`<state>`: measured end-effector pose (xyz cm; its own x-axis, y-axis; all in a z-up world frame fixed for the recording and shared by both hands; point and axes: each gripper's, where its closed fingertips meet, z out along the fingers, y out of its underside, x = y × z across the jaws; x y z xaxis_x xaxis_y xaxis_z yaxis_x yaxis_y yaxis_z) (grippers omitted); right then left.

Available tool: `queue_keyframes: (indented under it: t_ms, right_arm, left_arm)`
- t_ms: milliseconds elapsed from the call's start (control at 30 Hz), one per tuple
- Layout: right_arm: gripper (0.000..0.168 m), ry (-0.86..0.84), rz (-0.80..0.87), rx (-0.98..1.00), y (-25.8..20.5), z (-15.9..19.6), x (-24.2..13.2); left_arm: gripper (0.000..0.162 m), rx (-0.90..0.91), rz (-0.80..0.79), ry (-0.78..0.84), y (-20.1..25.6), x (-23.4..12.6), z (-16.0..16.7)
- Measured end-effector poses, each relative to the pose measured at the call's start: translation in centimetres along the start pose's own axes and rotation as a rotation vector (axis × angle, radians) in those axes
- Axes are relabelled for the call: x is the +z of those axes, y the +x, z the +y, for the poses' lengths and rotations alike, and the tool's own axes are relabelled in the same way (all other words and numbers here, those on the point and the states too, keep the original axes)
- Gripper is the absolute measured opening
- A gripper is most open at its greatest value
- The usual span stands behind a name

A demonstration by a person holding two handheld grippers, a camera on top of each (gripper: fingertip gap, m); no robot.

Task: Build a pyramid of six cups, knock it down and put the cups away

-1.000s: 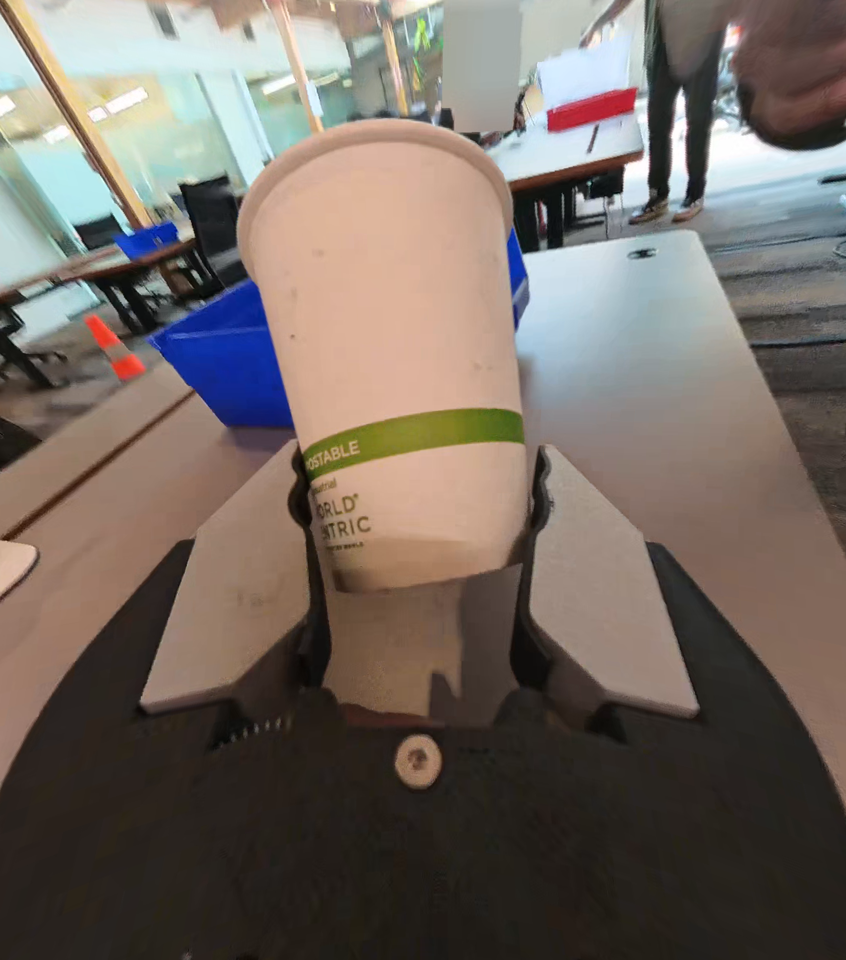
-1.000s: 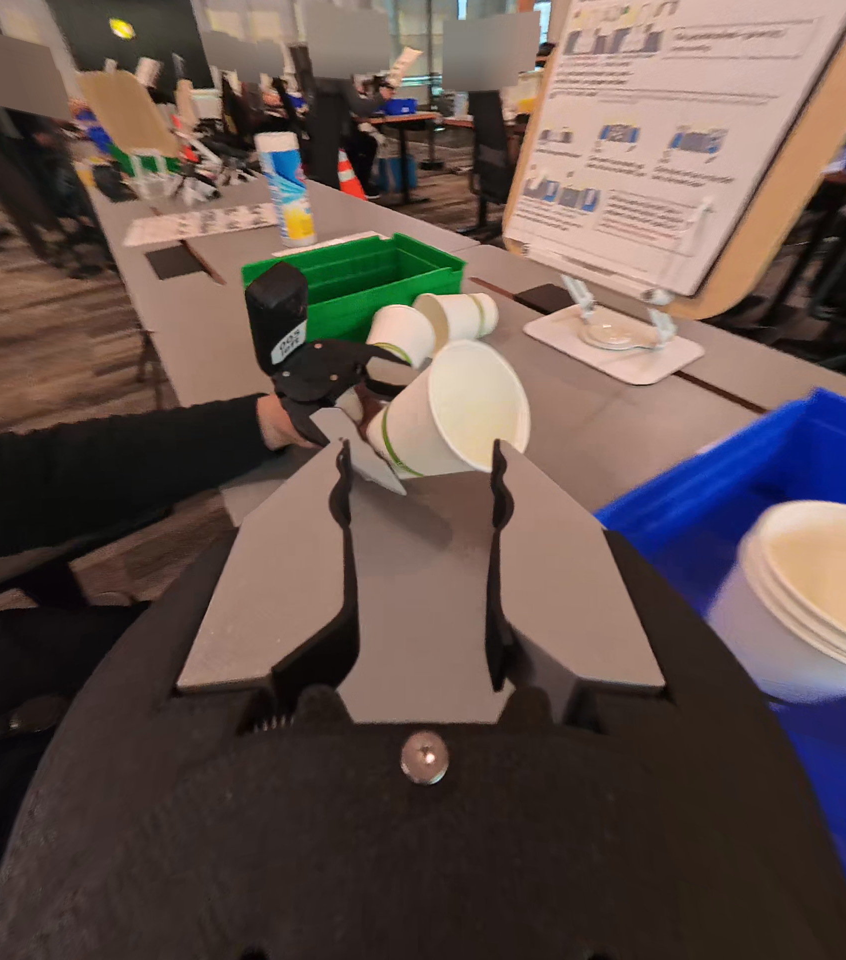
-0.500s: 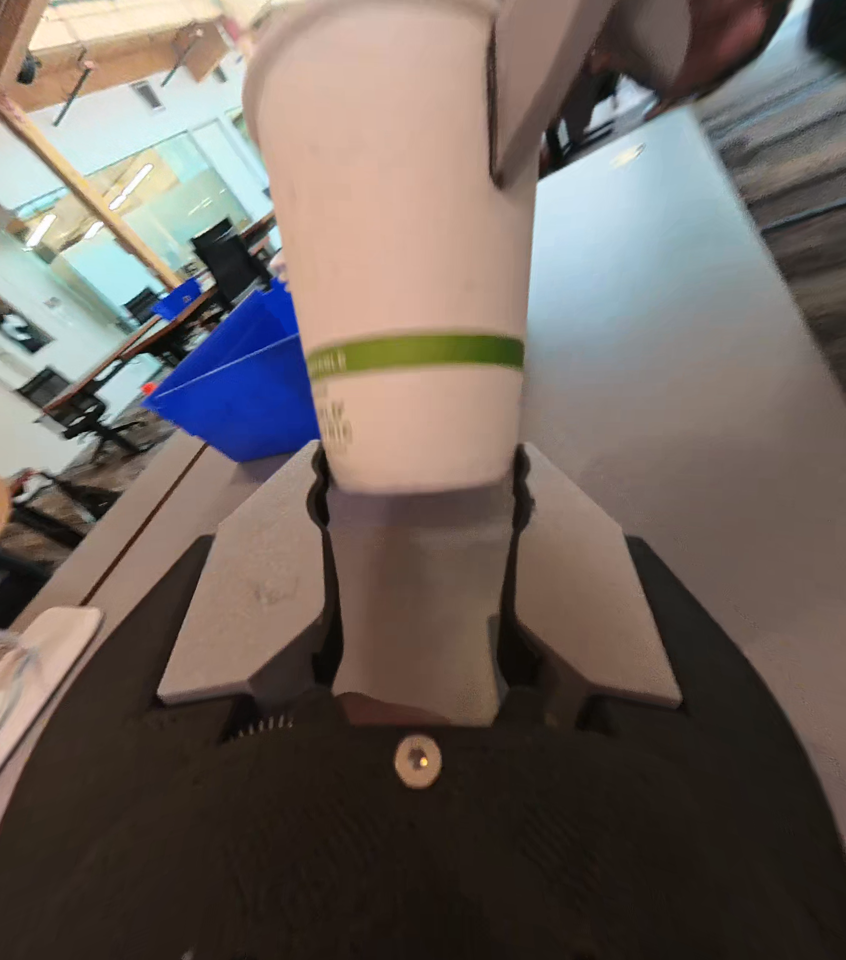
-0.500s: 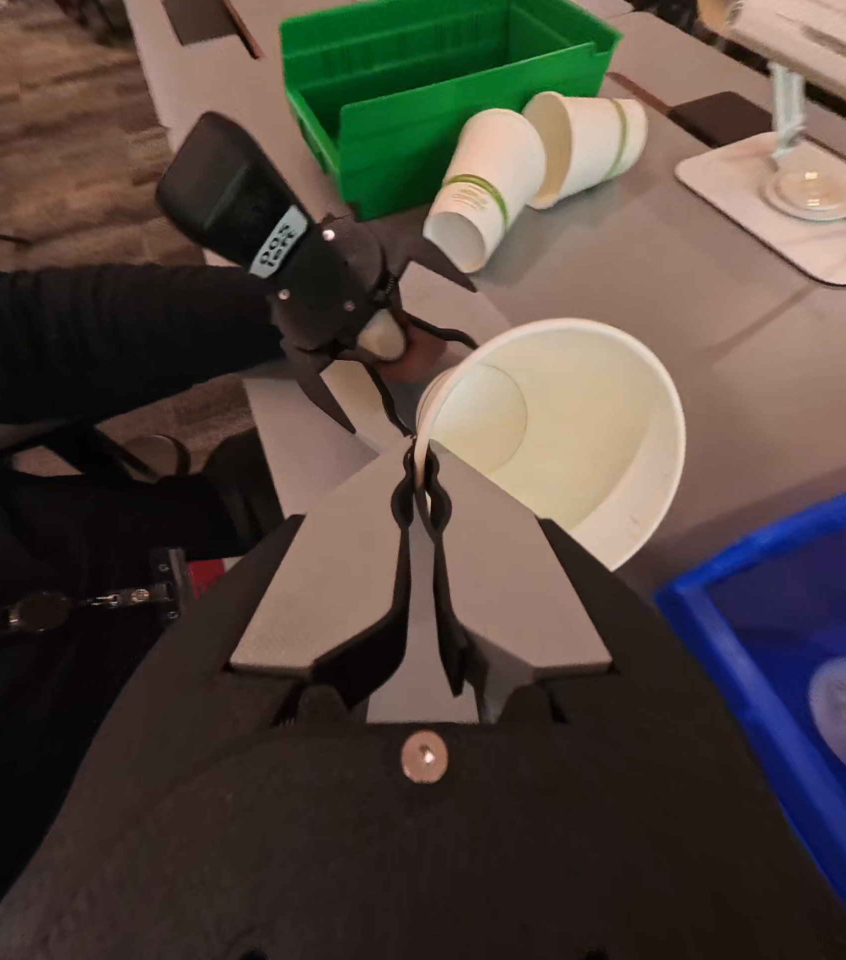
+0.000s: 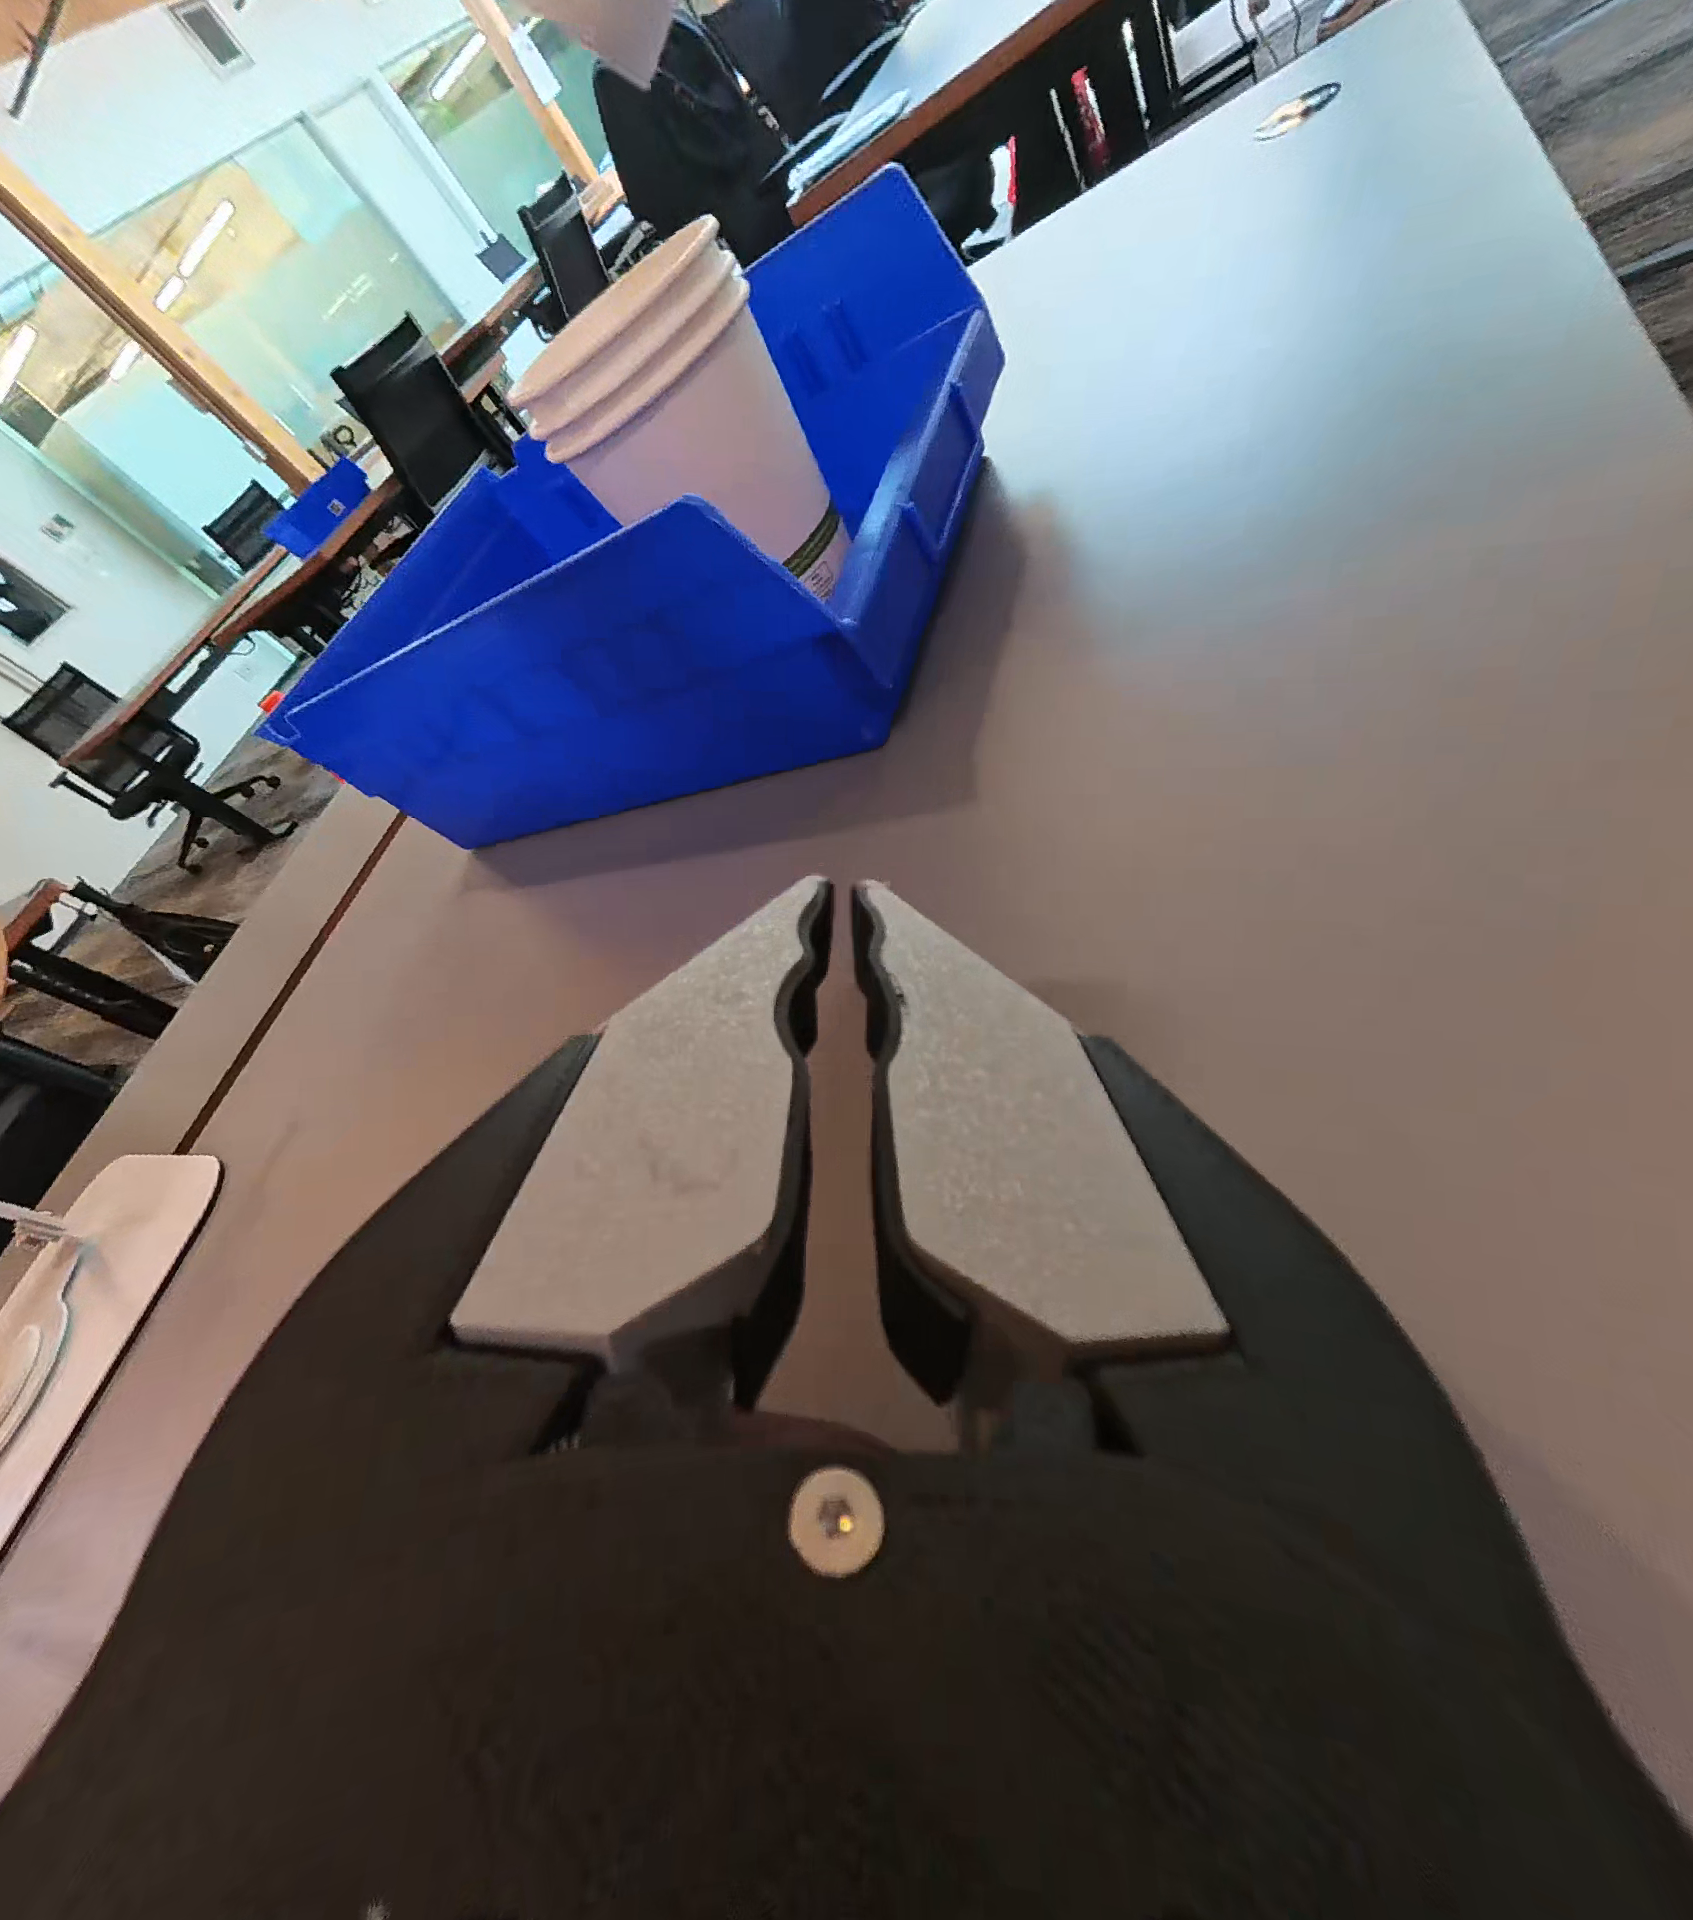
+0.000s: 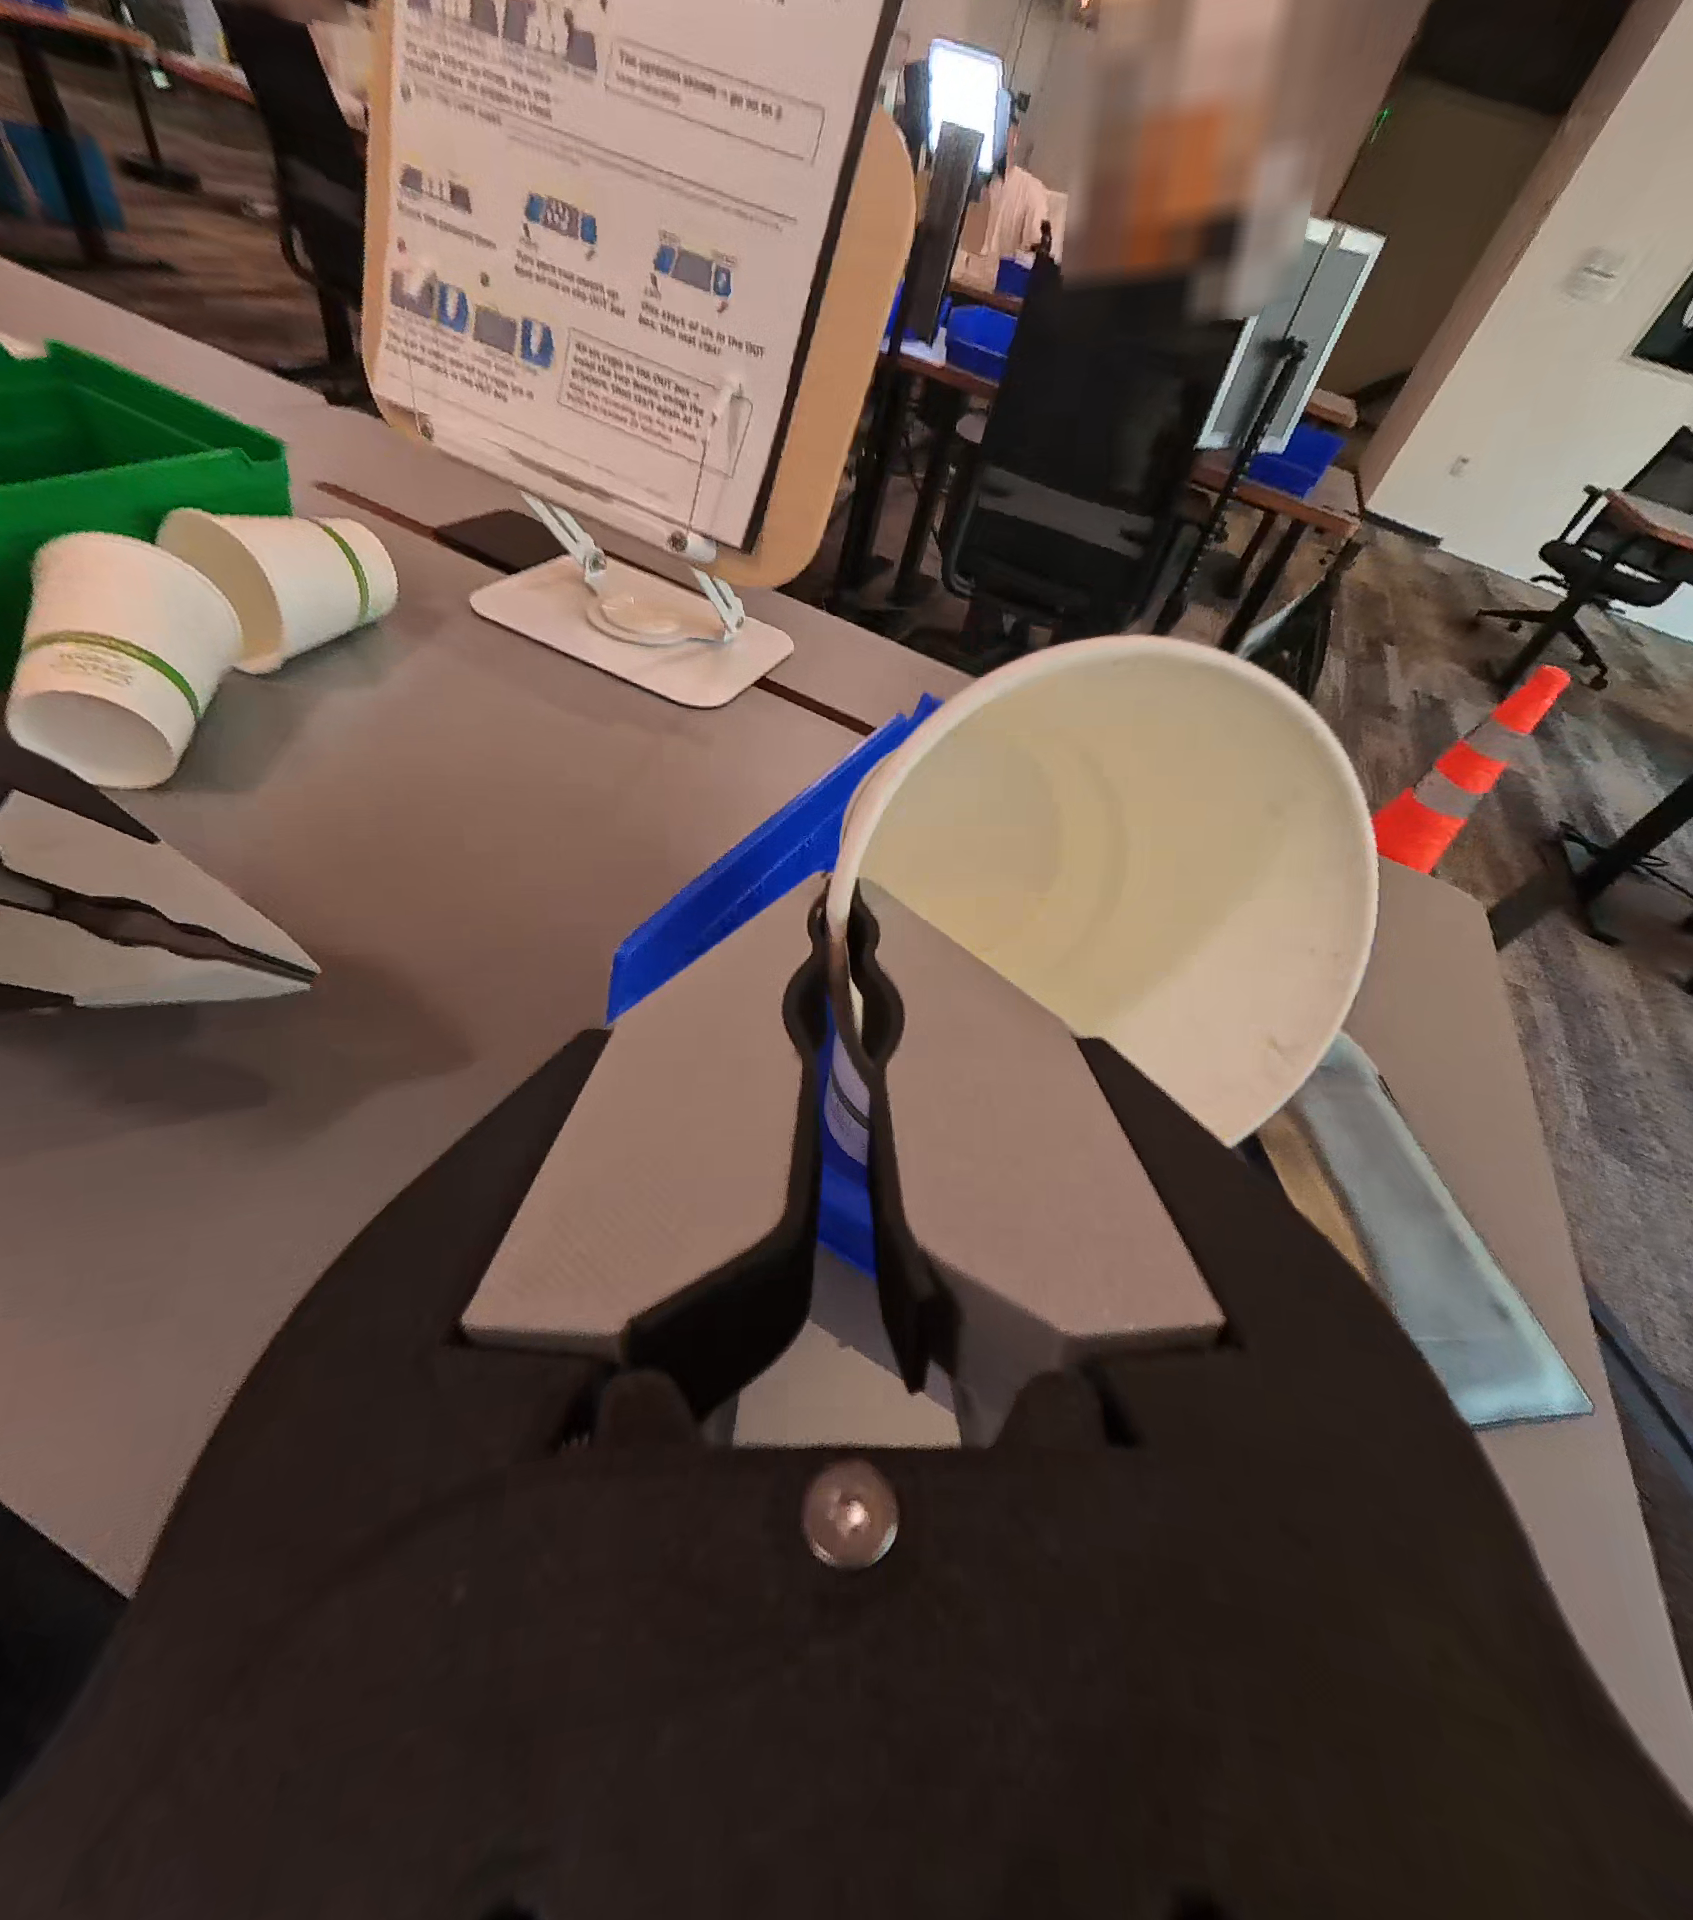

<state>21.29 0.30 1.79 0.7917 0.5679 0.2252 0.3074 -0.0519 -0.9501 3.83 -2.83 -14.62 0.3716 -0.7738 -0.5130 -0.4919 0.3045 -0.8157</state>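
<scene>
Left wrist view: left tongs (image 5: 842, 914) nearly together, empty, facing stacked cups (image 5: 686, 416) in the blue bin (image 5: 613, 675). Right wrist view: right tongs (image 6: 844, 925) clamped on a paper cup (image 6: 1133, 862) rim beside the bin; light, crushable, so pinch gently.

Open-plan office; long desks (image 5: 1341, 520), swivel chairs (image 6: 1081, 499), glass partitions (image 5: 229, 281).

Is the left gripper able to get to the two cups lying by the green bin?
Probably yes. The left gripper is shut and empty, and only bare table lies between it and the two tipped cups beside the green bin.
</scene>
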Motion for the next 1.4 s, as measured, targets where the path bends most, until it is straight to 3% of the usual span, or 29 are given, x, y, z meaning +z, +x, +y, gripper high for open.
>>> queue_keyframes:
  t_ms: [300, 433, 467, 700, 800, 900, 967, 1033, 1133, 1233, 1300, 1400]
  right_arm:
    - [0.0, -0.522, -0.067, -0.203, 1.3, 1.9, 6.1]
    - [0.031, -0.581, -0.001, -0.228, 2.1, 2.0, 7.8]
    - [0.041, -0.575, 0.019, -0.22, 2.2, 1.8, 7.8]
    - [0.038, -0.187, -0.15, -0.126, -4.9, -2.1, 5.0]
    - [0.037, -0.095, -0.311, -0.097, -9.5, -1.3, 2.7]
    - [0.038, -0.061, -0.339, -0.058, -10.3, 0.0, 1.1]
    - [0.034, -0.015, -0.357, -0.022, -9.9, 0.3, 0.4]
    - [0.041, -0.053, -0.364, 0.014, -9.1, 0.6, -0.3]
    - [0.042, 0.031, -0.411, 0.082, -8.7, -0.4, -1.8]
    - [0.042, 0.066, -0.456, 0.119, -8.4, -0.9, -2.9]
    - [0.042, 0.077, -0.455, 0.133, -8.0, -0.9, -3.2]
    - [0.042, 0.079, -0.459, 0.149, -7.6, -0.7, -3.3]
  left_arm:
    - [0.004, 0.075, 0.011, -0.032, 0.6, 0.4, 0.5]
    - [0.004, -0.005, -0.002, -0.006, -0.4, 0.0, 0.3]
    - [0.005, -0.013, -0.005, -0.002, -0.5, -0.1, 0.3]
    - [0.01, 0.02, -0.059, -0.066, -1.0, 0.2, 1.2]
    - [0.006, 0.028, -0.136, -0.083, -2.1, 0.0, 1.5]
    - [0.009, -0.01, -0.279, -0.071, -4.4, -0.8, 1.6]
    - [0.024, -0.063, -0.368, -0.071, -6.0, -1.5, 1.8]
    - [0.068, -0.135, -0.514, -0.108, -8.4, -2.9, 2.3]
    - [0.088, -0.333, -0.68, -0.119, -11.2, -6.1, 2.7]
    - [0.079, -0.437, -0.596, -0.106, -12.2, -7.8, 1.3]
    - [0.069, -0.474, -0.405, -0.149, -12.1, -8.8, 0.1]
    - [0.073, -0.546, -0.169, -0.245, -13.5, -11.1, 0.5]
